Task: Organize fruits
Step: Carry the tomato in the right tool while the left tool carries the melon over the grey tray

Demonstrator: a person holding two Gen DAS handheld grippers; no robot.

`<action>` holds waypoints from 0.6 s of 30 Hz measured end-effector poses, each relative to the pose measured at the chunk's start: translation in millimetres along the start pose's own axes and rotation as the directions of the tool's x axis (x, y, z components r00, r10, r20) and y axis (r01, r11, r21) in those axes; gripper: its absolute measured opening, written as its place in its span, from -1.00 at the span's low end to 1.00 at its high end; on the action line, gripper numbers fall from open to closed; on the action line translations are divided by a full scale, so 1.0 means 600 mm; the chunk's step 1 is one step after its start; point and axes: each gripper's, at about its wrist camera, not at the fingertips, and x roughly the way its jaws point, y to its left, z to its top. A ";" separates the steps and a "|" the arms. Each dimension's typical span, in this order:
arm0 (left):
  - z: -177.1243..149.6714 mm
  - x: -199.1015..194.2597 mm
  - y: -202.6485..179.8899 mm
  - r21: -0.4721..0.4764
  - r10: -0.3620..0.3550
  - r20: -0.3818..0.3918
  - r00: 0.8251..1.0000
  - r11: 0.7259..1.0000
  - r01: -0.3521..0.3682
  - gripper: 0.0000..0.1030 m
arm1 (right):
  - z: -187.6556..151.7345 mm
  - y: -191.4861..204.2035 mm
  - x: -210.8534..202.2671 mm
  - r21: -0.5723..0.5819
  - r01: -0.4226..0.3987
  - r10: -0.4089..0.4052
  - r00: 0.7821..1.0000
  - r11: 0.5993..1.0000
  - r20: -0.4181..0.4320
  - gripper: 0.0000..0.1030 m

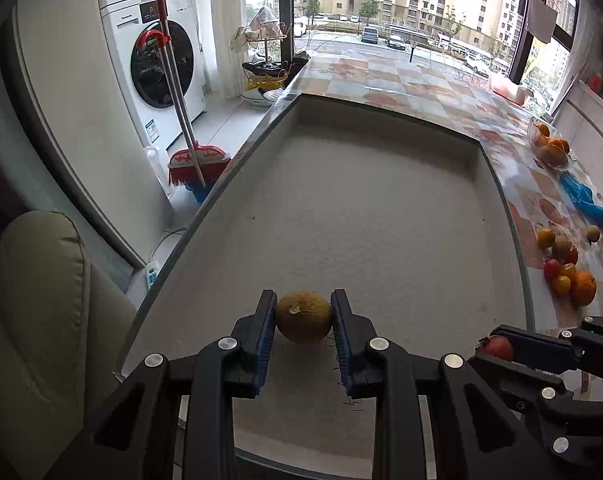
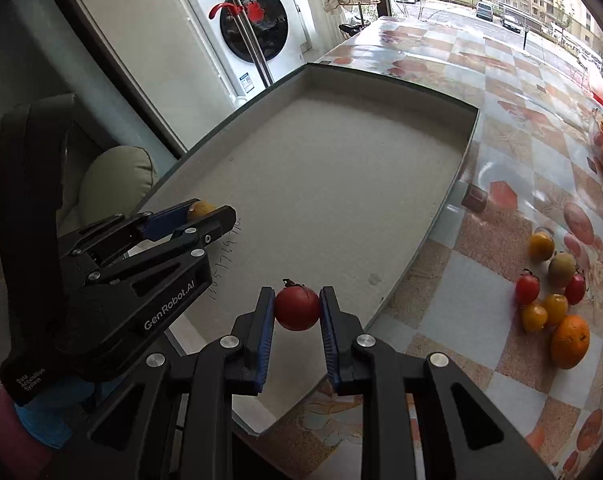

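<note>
Fruit was in both grippers: the left gripper (image 1: 304,316) had its fingers clamped on a brownish-yellow kiwi (image 1: 304,317), and the right gripper (image 2: 297,308) pinched a red tomato (image 2: 297,309), both above the grey tray (image 2: 453,168). More fruit, an orange (image 2: 570,342) among it, lay loose on the patterned tablecloth (image 2: 481,256) beside the tray.

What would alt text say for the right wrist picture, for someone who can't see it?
The right hand-held gripper holds a red tomato above a shallow grey tray on a checked tablecloth. At left, the left hand-held gripper holds a brownish fruit; more fruits lie at right.
</note>
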 end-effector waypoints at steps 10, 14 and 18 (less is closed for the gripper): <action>-0.013 -0.007 -0.018 0.033 -0.014 0.010 1.000 0.999 0.013 -0.43 | 0.021 -0.025 -0.021 -0.029 0.100 -0.099 0.995 0.995 0.028 -0.51; -0.008 -0.005 -0.016 0.033 -0.018 0.004 1.000 0.999 0.018 -0.43 | 0.031 -0.024 -0.027 -0.025 0.088 -0.087 0.995 0.996 0.041 -0.51; -0.009 -0.007 -0.020 0.044 -0.012 0.004 1.000 0.999 0.012 -0.43 | 0.033 -0.009 -0.019 -0.039 0.082 -0.081 0.996 0.996 0.046 -0.51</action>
